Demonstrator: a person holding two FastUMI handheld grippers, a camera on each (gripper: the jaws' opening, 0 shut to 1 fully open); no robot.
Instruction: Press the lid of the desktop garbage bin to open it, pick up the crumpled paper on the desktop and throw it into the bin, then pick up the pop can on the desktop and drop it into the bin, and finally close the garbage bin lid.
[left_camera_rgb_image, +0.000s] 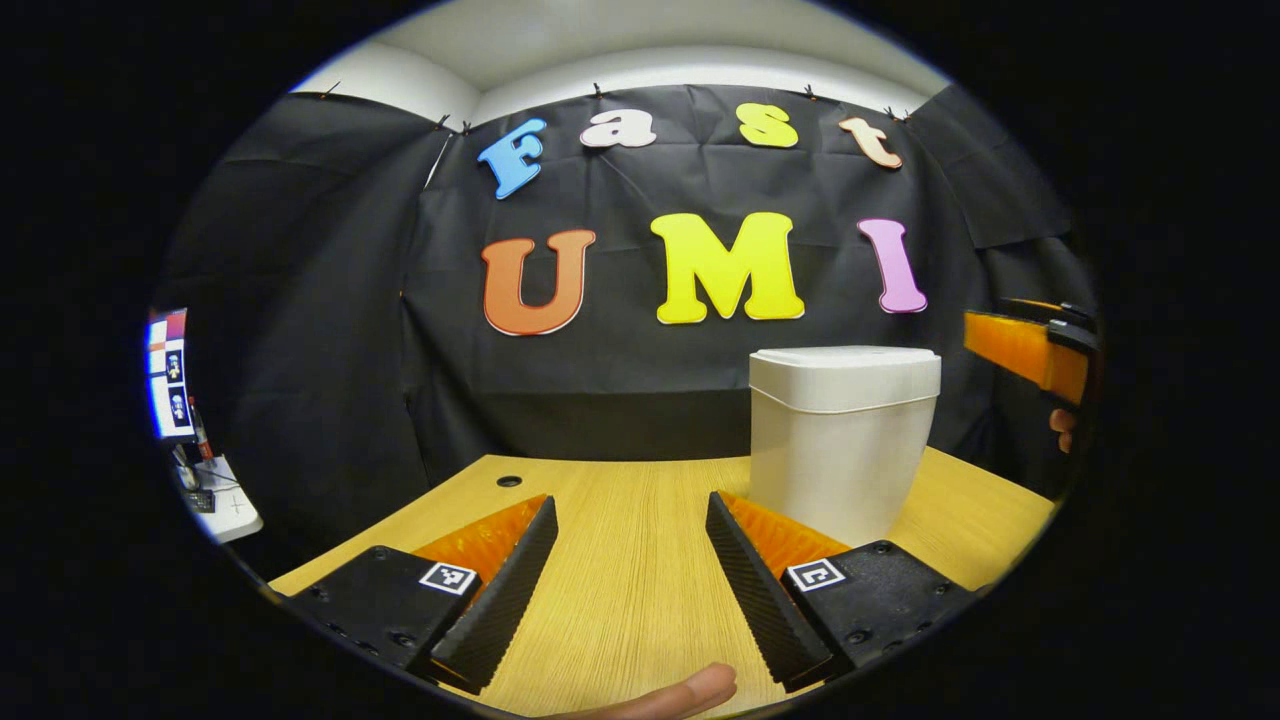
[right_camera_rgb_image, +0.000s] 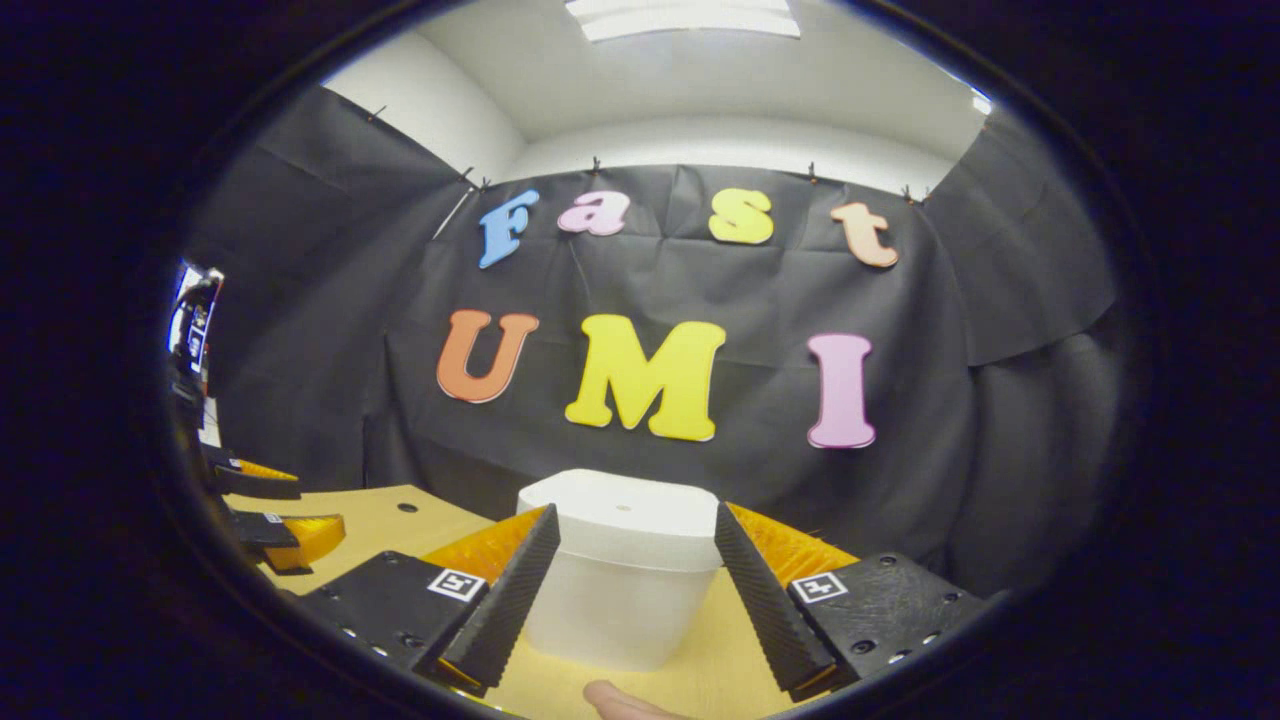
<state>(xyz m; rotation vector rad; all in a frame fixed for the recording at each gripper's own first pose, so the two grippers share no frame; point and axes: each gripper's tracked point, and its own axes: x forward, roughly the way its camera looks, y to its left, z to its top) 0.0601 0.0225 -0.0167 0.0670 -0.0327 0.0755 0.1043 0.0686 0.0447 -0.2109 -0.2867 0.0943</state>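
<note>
White plastic lidded garbage bin (left_camera_rgb_image: 843, 440) stands lid-down on pale wooden table (left_camera_rgb_image: 620, 580), right of spread, empty left gripper (left_camera_rgb_image: 630, 570). Right gripper view: right gripper (right_camera_rgb_image: 635, 590) jaws apart, empty, bin centred beyond fingertips; left gripper at far left.

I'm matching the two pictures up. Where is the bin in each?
Left gripper view: the bin stands right of centre on the table, lid down, beyond the gripper's right finger.
Right gripper view: the bin sits low at centre, seen between the fingers.
Shared landmark: the round hole in the table, left of the bin.
</note>
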